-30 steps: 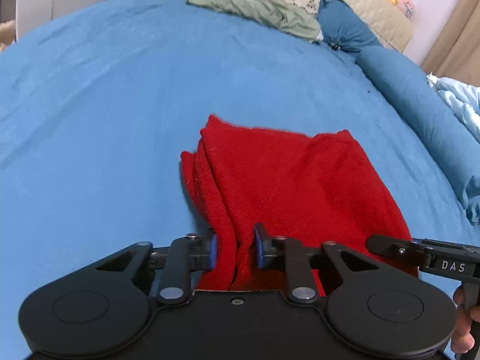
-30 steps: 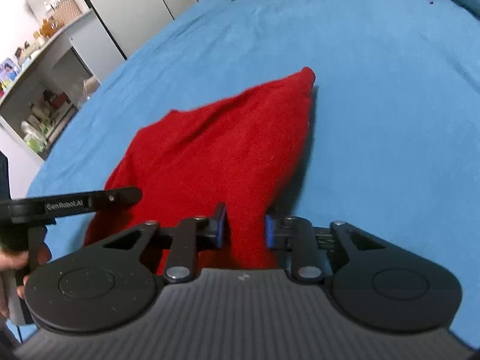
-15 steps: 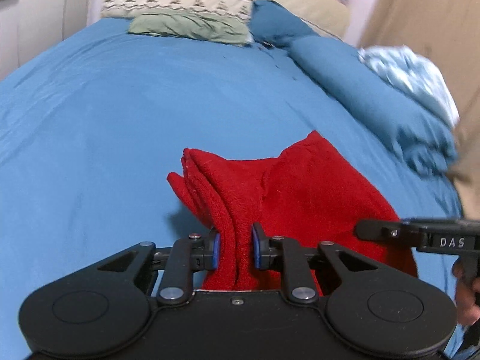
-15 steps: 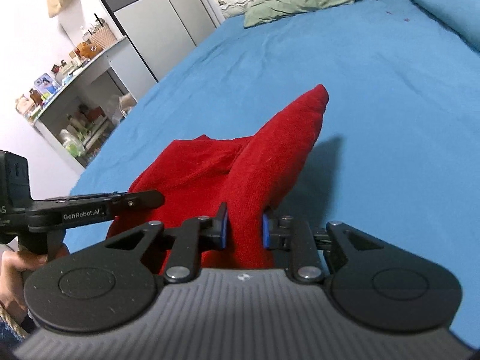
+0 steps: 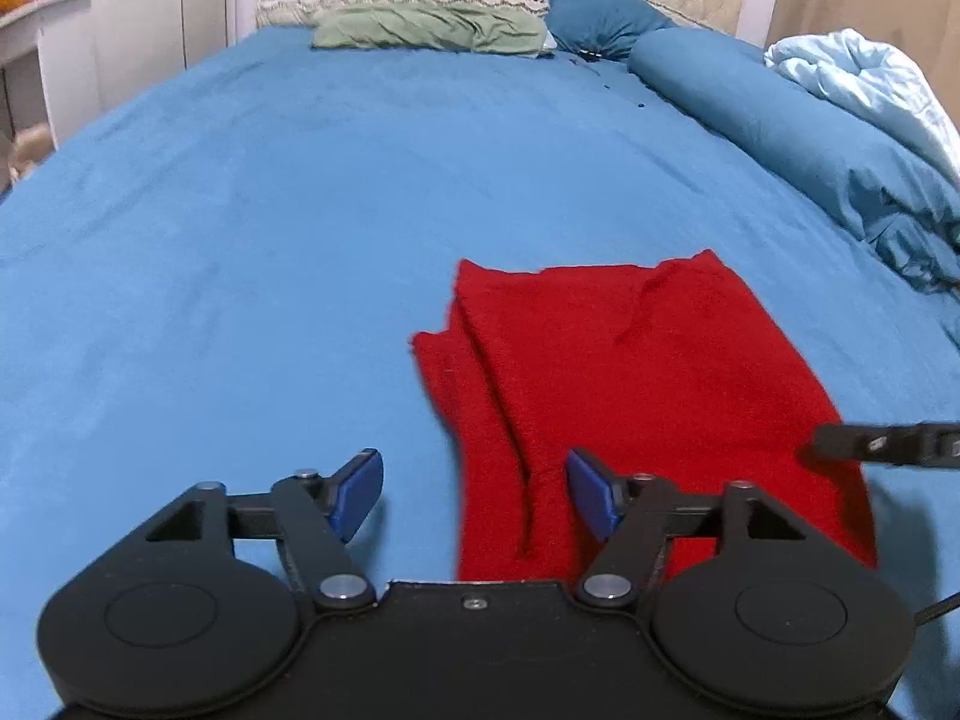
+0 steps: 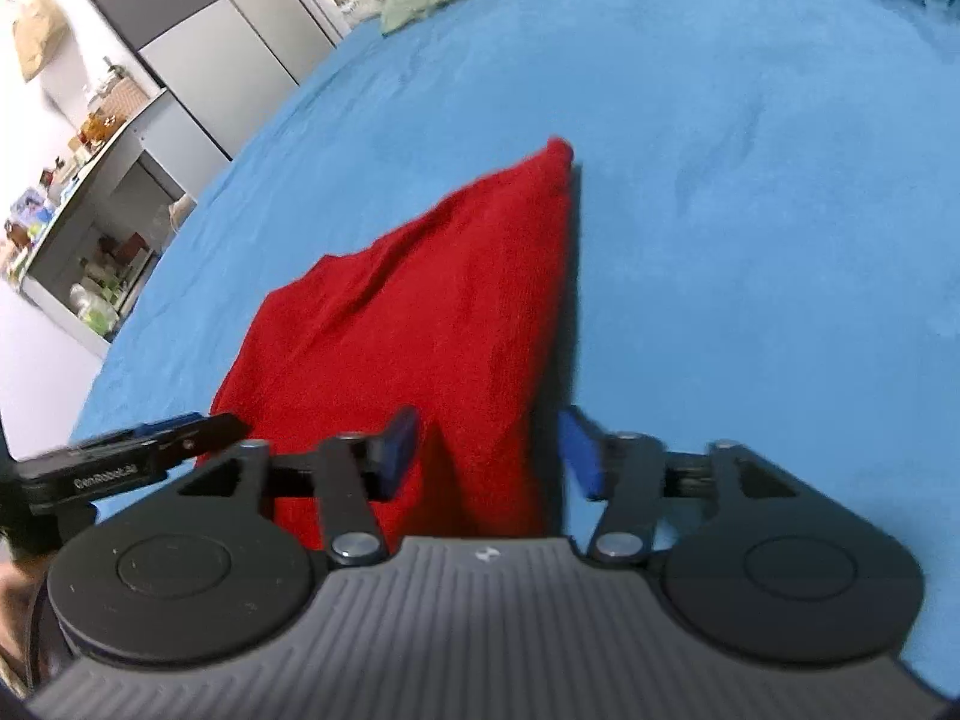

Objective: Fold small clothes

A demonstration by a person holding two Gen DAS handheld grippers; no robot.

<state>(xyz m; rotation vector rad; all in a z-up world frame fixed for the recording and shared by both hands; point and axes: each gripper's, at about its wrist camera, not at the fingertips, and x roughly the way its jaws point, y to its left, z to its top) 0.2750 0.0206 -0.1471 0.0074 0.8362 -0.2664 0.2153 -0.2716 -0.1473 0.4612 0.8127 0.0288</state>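
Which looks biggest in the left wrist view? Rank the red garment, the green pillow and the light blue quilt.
1. red garment, by far, though it lies nearest the camera.
2 and 3. green pillow and light blue quilt look alike in size; the quilt is cut by the picture's edge, so unranked.

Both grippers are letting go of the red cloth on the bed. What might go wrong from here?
1. The left gripper is opening with the red cloth's edge between its fingers; pulling back could drag the stacked layers apart.
2. Same for the right gripper.
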